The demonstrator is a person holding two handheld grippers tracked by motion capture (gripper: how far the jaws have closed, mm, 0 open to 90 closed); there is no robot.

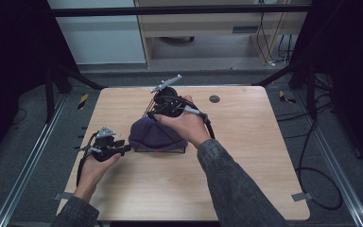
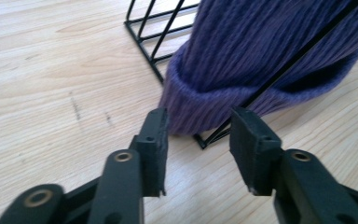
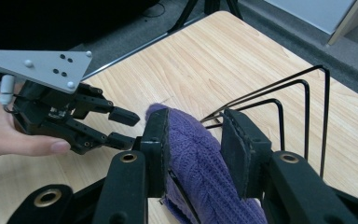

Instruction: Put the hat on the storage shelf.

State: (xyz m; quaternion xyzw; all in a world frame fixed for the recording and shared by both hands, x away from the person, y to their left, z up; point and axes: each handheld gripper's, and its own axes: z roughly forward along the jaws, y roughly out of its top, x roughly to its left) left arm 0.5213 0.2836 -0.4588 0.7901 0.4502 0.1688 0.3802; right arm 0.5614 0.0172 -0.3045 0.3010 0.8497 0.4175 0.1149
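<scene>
Centrally on the tabletop [image 1: 246,156] we see a purple knitted beanie [image 1: 153,134] draped over a black wire rack [image 1: 163,150], its folded brim hanging down to the wood at the rack's base. From the left gripper view the brim [image 2: 200,109] bulges out past one slanted black wire, and the rack's lower bars run away toward twelve o'clock. Our right hand-held gripper [image 1: 157,113] sits at the twelve o'clock side of the beanie, tilted down onto its crown; in the right gripper view its two black jaws stand on either side of a ridge of the purple knit [image 3: 193,154], partly open, with a slim gap visible between the right pad and the wool, so we cannot call it a firm pinch. Our left hand-held gripper [image 1: 123,149] lies at nine o'clock of the beanie, low over the wood and pointing at the brim; its jaws are parted with only bare wood and the rack's corner between them, holding nothing, the tips just short of the knit. Behind the beanie, three upright wire loops [image 3: 303,116] of the rack rise free of the cloth. A small dark round disc [image 1: 214,99] lies near the far edge at about one o'clock, well apart from the rack.
</scene>
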